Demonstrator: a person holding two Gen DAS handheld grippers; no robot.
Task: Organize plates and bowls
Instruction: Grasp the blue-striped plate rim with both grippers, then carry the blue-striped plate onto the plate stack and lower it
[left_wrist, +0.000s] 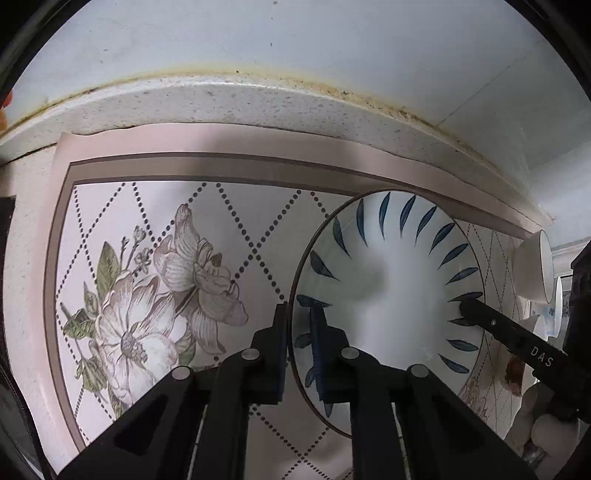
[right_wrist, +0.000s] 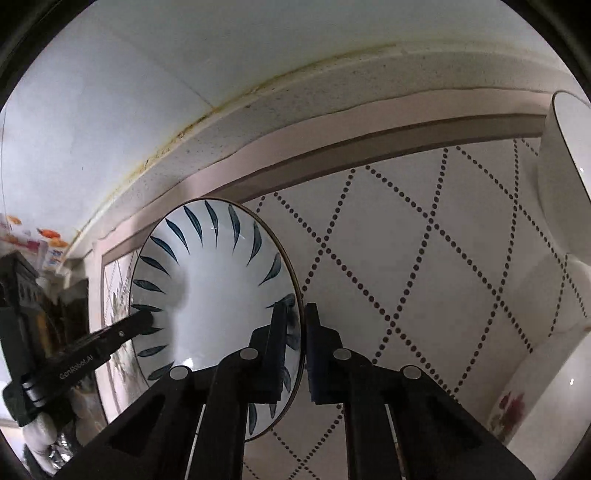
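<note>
The left gripper (left_wrist: 300, 332) and right gripper (right_wrist: 300, 332) are each pinching opposite edges of the plate (left_wrist: 391, 280), one finger inside its rim, one outside.

To our left, the floral mat (left_wrist: 155, 280) lies bare beside the plate (left_wrist: 384, 295), so we see open passage there as far as the worktop (left_wrist: 207, 107) ledge and the wall (left_wrist: 295, 37) behind it. To our right, the dotted stretch of mat between the plate and the white bowl (right_wrist: 561, 177) is also free, with a flowered dish (right_wrist: 546, 391) closing off the near right corner. Both tools (left_wrist: 299, 332) (right_wrist: 295, 332) straddle the plate's opposite rims, blocking its sides.
</note>
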